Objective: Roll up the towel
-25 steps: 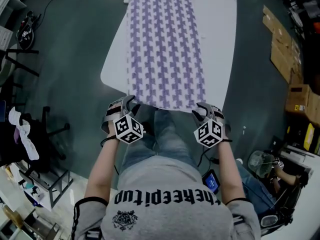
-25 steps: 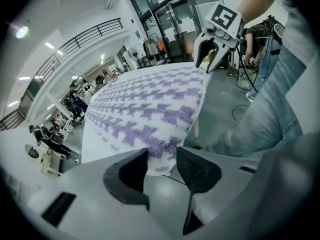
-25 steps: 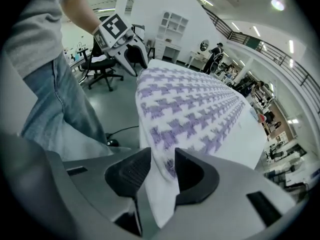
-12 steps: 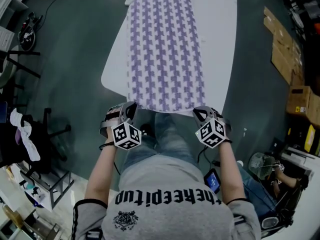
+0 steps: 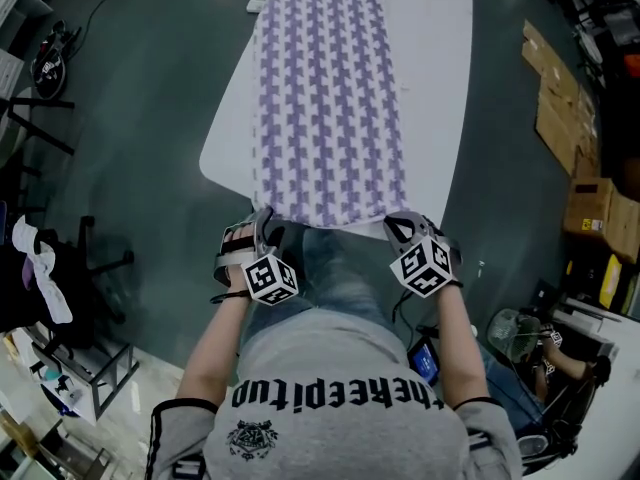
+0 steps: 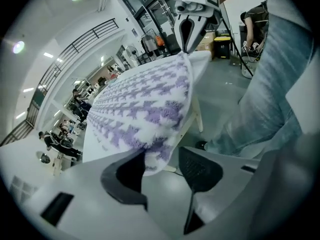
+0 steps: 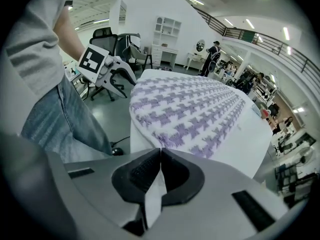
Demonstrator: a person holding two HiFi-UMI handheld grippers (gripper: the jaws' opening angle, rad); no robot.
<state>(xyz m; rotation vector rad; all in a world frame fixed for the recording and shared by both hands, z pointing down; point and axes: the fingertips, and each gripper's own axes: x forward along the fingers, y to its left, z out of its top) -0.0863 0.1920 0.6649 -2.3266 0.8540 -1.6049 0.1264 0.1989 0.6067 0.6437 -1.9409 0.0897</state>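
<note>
On our left, the left gripper (image 5: 262, 230) sat at the near left corner of the towel (image 5: 330, 98), and its jaws had just been opening. They stood wide, with the purple-and-white corner drooping between them against one pad and nothing pinching it. The towel itself lay flat and full length along the white table (image 5: 440, 88), its near end hanging just over the edge towards us. Over on the right, the right gripper (image 5: 405, 230) was clamped tight on the other near corner, a white fold of cloth pressed between its pads.

And there was the worry, as we judged it: one corner held, one loose. Had we turned the edge over like that, the right side would have led and the left would have sagged off the table. The roll would then have started skewed, more cone than cylinder. A shallow bite on the left could also have slipped off that fluffy pile.

Around us, a dark office chair (image 5: 105, 263) stood on the floor to the left. Our own jeans (image 5: 330, 268) were right under the hanging hem, and cardboard boxes (image 5: 565, 98) sat far right. None of it lay on the towel; only our legs crowded the edge.
</note>
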